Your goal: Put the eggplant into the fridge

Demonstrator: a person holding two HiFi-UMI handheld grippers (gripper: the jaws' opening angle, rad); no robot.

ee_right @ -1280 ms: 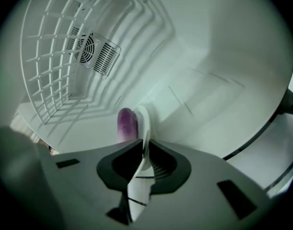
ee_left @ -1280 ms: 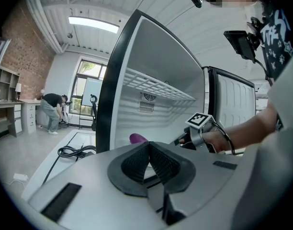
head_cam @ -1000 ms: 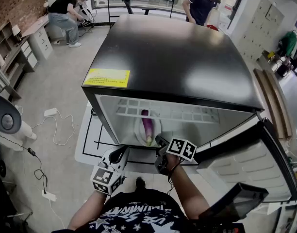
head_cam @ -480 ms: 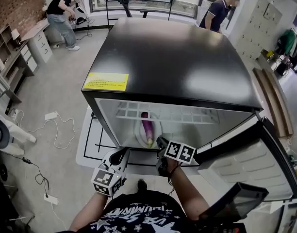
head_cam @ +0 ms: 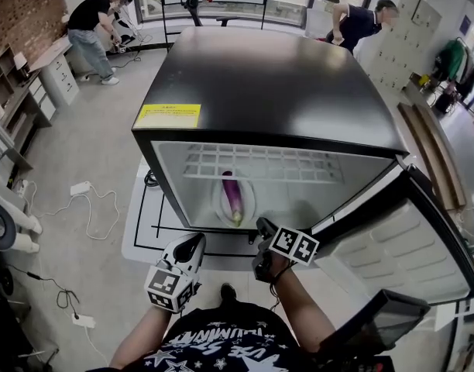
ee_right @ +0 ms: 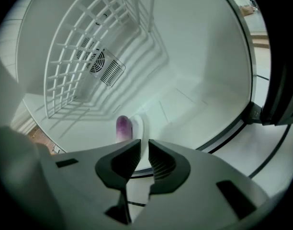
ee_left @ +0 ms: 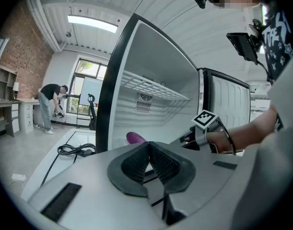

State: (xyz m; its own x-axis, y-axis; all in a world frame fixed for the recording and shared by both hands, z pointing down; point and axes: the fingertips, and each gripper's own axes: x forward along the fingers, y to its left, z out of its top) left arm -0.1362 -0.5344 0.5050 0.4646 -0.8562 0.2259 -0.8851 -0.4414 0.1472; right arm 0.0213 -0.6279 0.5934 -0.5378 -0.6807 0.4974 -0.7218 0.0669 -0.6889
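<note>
A purple eggplant [head_cam: 231, 194] lies on a white plate [head_cam: 250, 204] on the floor of the open black fridge [head_cam: 276, 84], under a white wire shelf [head_cam: 260, 165]. The right gripper [head_cam: 260, 225] hovers just outside the fridge's front edge, a little right of the plate. Its jaws stand almost together with only a slim gap and hold nothing. The right gripper view [ee_right: 144, 140] shows the eggplant [ee_right: 122, 127] and plate [ee_right: 138, 125] just beyond its tips. The left gripper [head_cam: 192, 241] sits lower left of the opening, shut and empty [ee_left: 148, 144], with the eggplant [ee_left: 135, 137] ahead.
The fridge door [head_cam: 400, 246] stands swung open to the right. A black cable [ee_left: 72, 150] lies on the white mat [head_cam: 140, 231] left of the fridge. A white fan [head_cam: 5, 223] and cords are at the left. Two people stand far behind the fridge.
The right gripper has drawn slightly back and right from the fridge opening. The eggplant stays on the plate. The person at the back right has walked further right.
</note>
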